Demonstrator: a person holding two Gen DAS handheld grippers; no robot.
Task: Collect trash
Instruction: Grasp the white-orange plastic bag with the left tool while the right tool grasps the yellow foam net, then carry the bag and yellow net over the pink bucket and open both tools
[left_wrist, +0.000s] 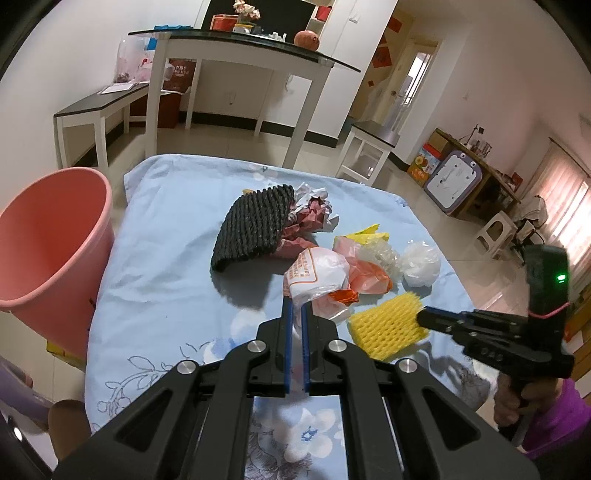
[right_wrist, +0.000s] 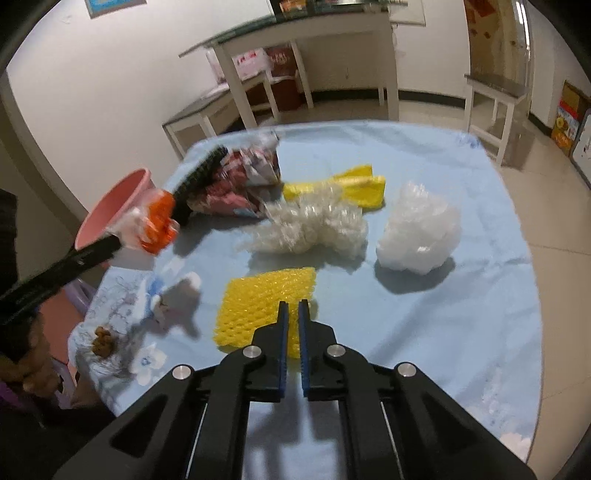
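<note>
Trash: crumpled white-orange plastic bag (left_wrist: 317, 275) | yellow foam net (right_wrist: 267, 304), flat

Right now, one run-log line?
left gripper: shut on plastic bag | right gripper: shut on yellow foam net | pink bucket: beside table

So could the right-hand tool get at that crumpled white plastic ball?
Probably, but not yet: only bare cloth lies between the right gripper and the white plastic ball, yet its jaws look shut on the yellow foam net, which must go first.
</note>
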